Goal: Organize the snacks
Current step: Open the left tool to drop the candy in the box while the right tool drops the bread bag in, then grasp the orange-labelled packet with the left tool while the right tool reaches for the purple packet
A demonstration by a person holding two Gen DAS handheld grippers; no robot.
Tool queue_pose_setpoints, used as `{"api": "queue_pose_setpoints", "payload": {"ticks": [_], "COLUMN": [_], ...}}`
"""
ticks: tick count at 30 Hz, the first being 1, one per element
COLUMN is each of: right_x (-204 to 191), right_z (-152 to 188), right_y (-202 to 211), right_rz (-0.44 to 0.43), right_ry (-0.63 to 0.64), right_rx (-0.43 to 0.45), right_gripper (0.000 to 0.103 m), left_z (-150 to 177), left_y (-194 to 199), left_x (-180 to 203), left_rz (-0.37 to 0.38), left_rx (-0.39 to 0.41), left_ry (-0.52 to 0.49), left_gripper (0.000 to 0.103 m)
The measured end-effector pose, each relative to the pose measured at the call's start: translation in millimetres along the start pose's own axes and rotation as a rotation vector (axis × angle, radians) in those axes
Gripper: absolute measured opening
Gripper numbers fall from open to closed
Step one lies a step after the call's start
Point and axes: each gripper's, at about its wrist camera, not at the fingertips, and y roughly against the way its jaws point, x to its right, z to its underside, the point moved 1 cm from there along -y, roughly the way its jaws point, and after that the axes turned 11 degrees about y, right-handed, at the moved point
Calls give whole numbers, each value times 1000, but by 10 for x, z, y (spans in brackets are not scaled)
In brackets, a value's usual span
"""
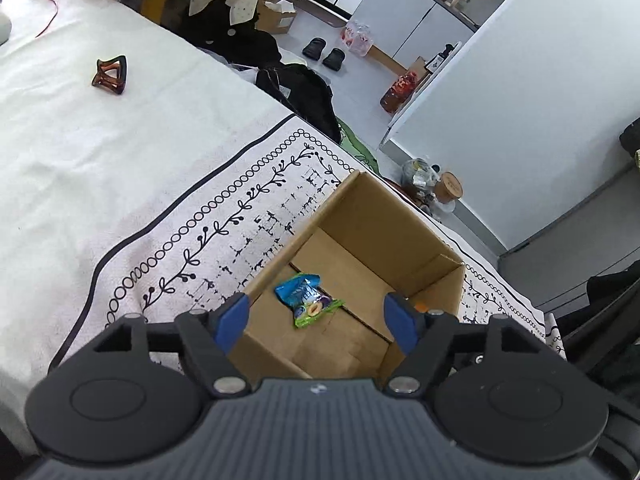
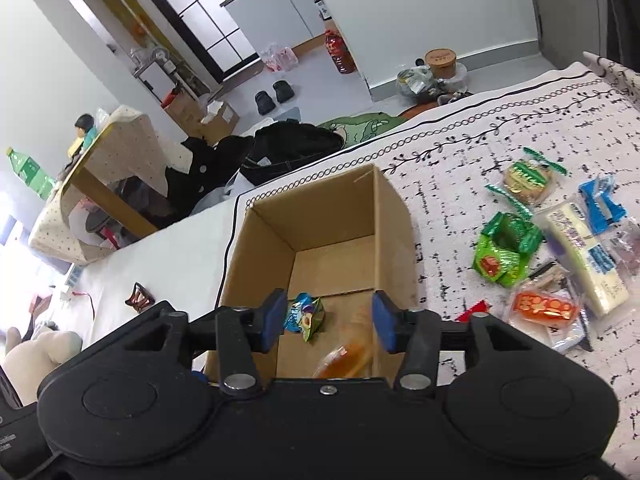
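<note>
Both the left gripper (image 1: pixel 316 316) and right gripper (image 2: pixel 326 320) were held spread and empty above the cardboard box (image 2: pixel 390 208), where two snacks were counted, the blue-green packet (image 2: pixel 306 314) and an orange packet (image 2: pixel 346 360), while several snacks (image 2: pixel 556 248) were left on the worktop (image 2: pixel 460 152).

White bed sheet (image 1: pixel 100 168) with a patterned cloth (image 2: pixel 500 152) spread over it, open cardboard box (image 2: pixel 320 216) on the cloth, brown hair clip (image 1: pixel 111 76) at the box's 10 o'clock, loose snack packets (image 2: pixel 560 256) piled at 3 o'clock
</note>
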Motion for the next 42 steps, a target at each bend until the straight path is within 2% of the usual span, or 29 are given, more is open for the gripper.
{"api": "queue_pose_setpoints", "payload": {"ticks": [6,14,31,42], "right_x": [129,440,1173,1552], "right_z": [44,128,238,289], "right_y": [153,400,881,940], "right_rz": [19,75,154,149], "right_ry": [4,-7,-36,-55], "right_rx": [4,15,37,41], "right_gripper": [53,55,59,58], "left_z": [79,209,675,1078], "left_y": [24,64,120,90], "left_x": [107,221,629,854], "left_rz": [-8,-9,72,114], "left_rx": [3,-1,-57,-90], "left_ry": [-63,-133,-274,-364], "left_gripper": [88,96,96,96]}}
